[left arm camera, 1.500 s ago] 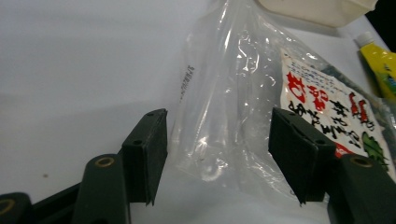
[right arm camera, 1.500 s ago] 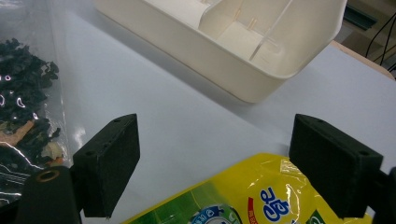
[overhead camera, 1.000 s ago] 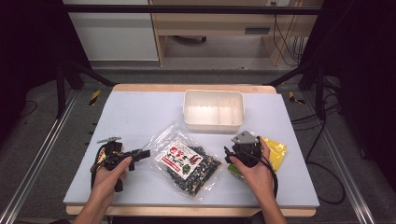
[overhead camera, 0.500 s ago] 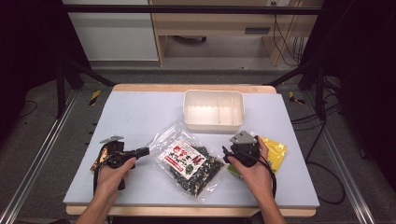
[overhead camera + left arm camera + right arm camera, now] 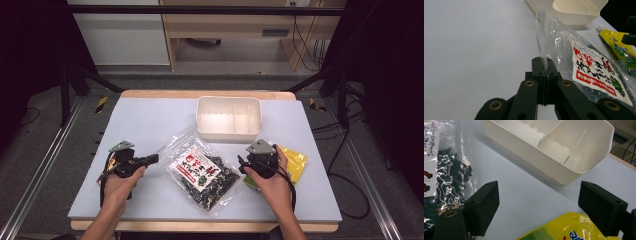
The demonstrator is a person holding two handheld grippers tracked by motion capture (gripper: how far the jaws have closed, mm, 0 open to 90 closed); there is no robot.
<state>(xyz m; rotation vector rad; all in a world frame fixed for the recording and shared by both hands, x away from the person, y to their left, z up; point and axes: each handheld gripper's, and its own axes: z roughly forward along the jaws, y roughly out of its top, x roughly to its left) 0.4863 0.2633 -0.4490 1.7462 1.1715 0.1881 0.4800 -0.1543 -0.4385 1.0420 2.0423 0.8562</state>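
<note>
Lower left: left gripper (image 5: 150, 160), jaws pressed together, nothing visibly between them. Centre: clear bag of dark pieces (image 5: 202, 172) flat on table (image 5: 145, 120). Above it, white divided tray (image 5: 229, 119). Lower right: right gripper (image 5: 243, 165), jaws wide apart, over yellow pouch (image 5: 294, 162).

Grey floor (image 5: 45, 125) around pale surface (image 5: 150, 117); white cabinet (image 5: 120, 35) and wooden shelf (image 5: 235, 25) behind, cables (image 5: 305, 35) hanging.

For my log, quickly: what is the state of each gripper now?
Left gripper: closed, with the edge of the clear snack bag between its jaws.
Right gripper: open, holding nothing.
</note>
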